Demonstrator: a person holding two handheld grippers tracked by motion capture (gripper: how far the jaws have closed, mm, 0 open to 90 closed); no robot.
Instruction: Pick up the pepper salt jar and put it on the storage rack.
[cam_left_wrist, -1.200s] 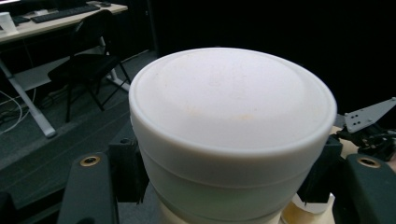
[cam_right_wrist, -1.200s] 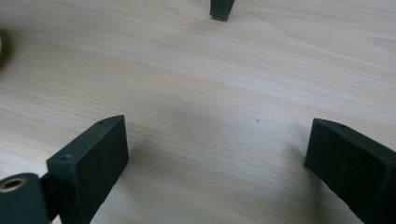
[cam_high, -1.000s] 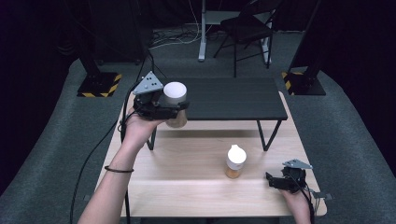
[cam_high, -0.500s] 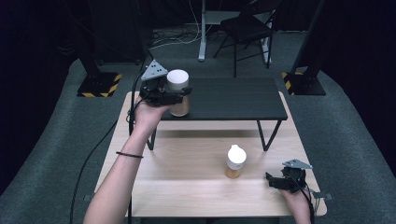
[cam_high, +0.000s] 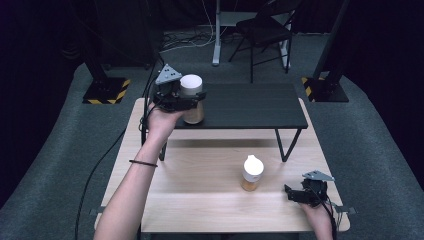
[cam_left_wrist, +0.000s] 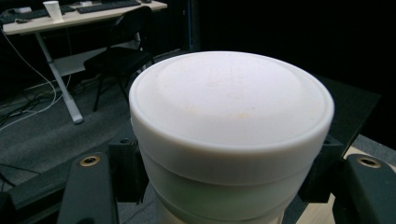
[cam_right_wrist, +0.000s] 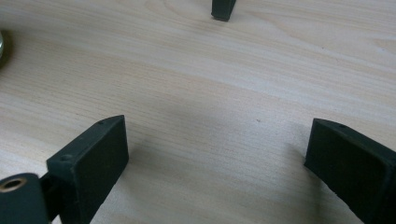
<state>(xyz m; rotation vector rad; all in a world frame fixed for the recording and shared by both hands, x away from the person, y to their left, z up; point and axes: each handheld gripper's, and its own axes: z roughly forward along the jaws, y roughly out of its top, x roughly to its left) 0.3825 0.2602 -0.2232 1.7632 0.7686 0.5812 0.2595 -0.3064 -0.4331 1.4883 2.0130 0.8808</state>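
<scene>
Two white-lidded jars were in play, and the risk lay with the lifted jar (cam_high: 192, 99): the left gripper (cam_high: 186, 101) pinched it just under the lid, so a slackened squeeze or a knock against the black shelf (cam_high: 250, 106) beneath it could have dropped or tipped it. Its jaws were clamped on either side of the jar. The right gripper (cam_high: 291, 192) rested low on the wooden table (cam_high: 200, 185), jaws spread wide and empty, with the second jar (cam_high: 252, 172) near its left.
</scene>
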